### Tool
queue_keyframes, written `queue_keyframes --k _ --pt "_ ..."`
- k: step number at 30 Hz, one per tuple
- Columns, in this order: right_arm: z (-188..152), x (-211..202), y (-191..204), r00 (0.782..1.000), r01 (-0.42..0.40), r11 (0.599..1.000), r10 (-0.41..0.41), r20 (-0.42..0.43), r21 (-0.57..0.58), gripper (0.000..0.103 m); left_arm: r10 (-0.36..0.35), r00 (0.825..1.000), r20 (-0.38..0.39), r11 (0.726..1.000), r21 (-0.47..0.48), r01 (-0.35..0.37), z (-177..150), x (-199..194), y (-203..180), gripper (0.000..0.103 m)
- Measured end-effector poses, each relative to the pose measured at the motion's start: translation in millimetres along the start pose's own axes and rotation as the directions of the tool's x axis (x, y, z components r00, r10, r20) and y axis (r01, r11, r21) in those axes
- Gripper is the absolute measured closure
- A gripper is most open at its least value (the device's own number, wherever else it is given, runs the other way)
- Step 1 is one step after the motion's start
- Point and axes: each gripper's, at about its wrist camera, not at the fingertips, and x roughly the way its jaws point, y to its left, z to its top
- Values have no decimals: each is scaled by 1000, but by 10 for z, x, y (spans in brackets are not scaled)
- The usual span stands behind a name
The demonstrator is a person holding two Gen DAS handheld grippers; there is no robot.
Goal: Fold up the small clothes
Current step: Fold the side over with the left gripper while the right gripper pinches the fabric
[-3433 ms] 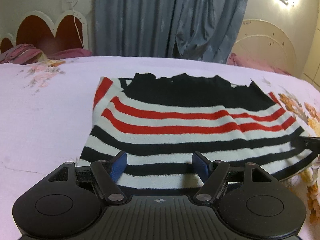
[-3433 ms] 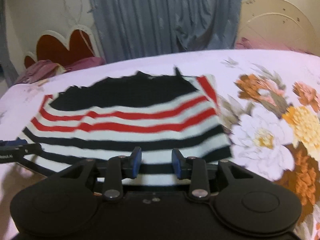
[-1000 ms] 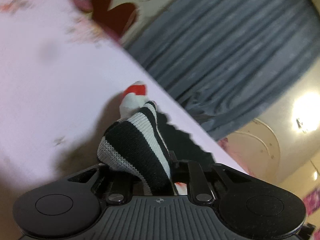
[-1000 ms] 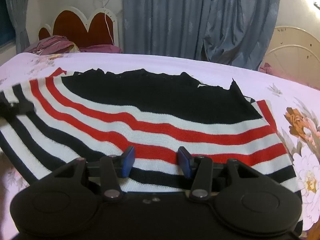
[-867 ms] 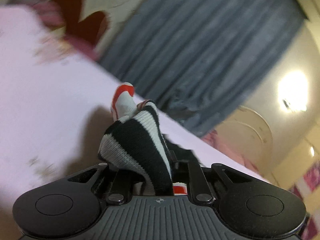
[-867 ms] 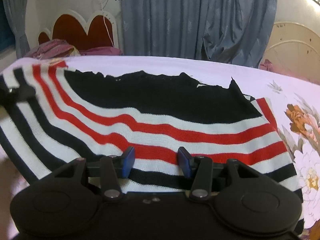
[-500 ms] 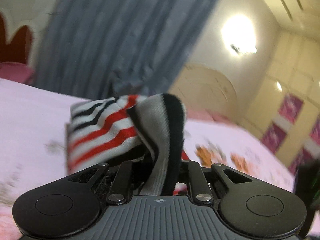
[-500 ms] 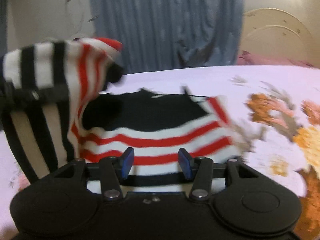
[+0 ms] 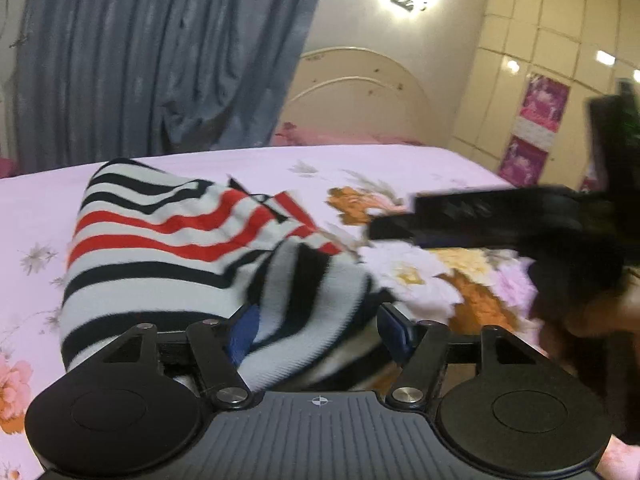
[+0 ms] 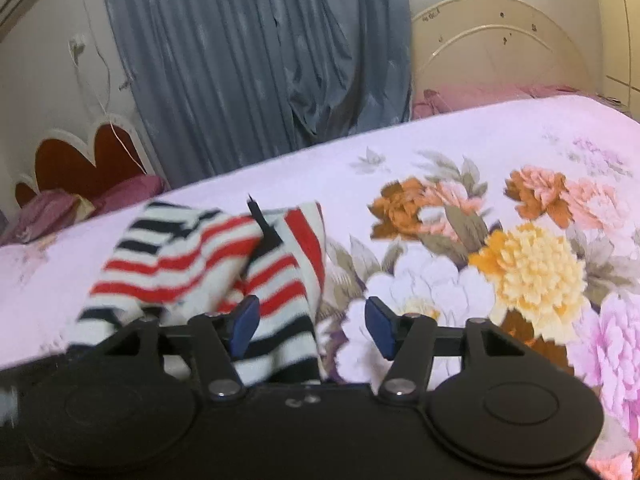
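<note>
and there went the release: the left gripper (image 9: 318, 326) had just been opening, its jaws spread, with a fat roll of the striped sweater (image 9: 168, 248) lying loosely between the blue pads, no squeeze on it as far as i could see. the right gripper (image 10: 310, 326) had just been widening too, jaws apart, only the sweater's edge by its left pad and flowered sheet in the gap.

as for progress, i'd call it one fold laid: the left side lay doubled over the right, so the sweater sat as a narrower, lumpy bundle on the bed (image 10: 480, 148), at about ten o'clock from the right gripper. the top layer looked rumpled, so smoothing and at least one more fold seemed left to do.

the count: one sweater, two grippers, one bed, one blue curtain (image 10: 256, 64) at twelve o'clock, two headboards in the right wrist view.
</note>
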Motion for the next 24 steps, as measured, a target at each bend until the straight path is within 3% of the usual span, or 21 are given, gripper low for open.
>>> queue_keyframes --k 3,5,10,14,17,19,20,24 --pt "93 19 42 999 -51 999 51 3 16 42 -30 999 13 999 -19 30 -5 -237 22 39" --pt "126 74 109 994 -103 994 103 -18 23 37 -12 999 35 999 -31 13 -62 -374 112 39" --pt "149 319 261 971 -215 972 223 -87 96 26 121 985 122 982 -163 -101 -16 -787 452 39" --pt "94 687 317 949 -216 961 249 -195 175 24 206 973 103 967 -175 -186 -34 -783 667 39" --pt "36 857 331 931 -215 950 269 -245 226 38 233 970 74 956 -203 -214 -98 -709 791 39" --pt "20 854 366 940 -194 958 244 -240 213 52 241 969 62 952 -209 -223 -124 -647 830 39" --pt "26 847 387 942 -195 960 240 -235 201 67 241 969 58 952 -210 -224 -131 -616 834 39" --pt "97 708 465 961 -214 973 226 -161 87 81 231 972 40 953 -213 -217 -146 -434 801 39"
